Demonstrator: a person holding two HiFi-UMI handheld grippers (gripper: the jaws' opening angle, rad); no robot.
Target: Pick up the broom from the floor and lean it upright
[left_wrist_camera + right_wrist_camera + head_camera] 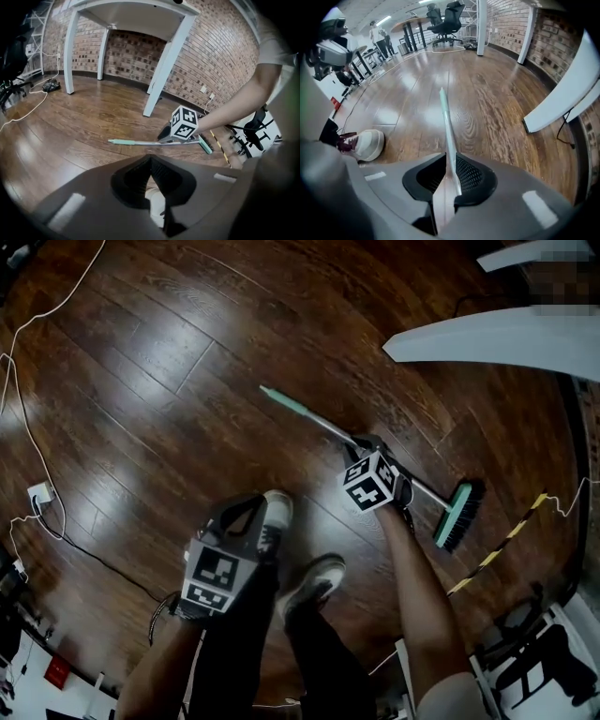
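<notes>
The broom (309,416) lies flat on the dark wood floor, with a mint-tipped metal handle and its mint brush head (459,515) at the right. My right gripper (364,442) points steeply down onto the middle of the handle. In the right gripper view the handle (446,122) runs between the jaws of the right gripper (449,161). It lies close to the right pad, with a gap of floor on the left, so the gripper is open. My left gripper (246,505) hangs over a shoe, away from the broom (140,142), and is shut (151,159) with nothing in it.
White table legs (487,338) stand past the broom head, with brick wall behind them (166,65). White cables (28,427) trail along the left of the floor. Yellow-black tape (497,549) lies by the brush head. The person's shoes (314,582) stand near the handle.
</notes>
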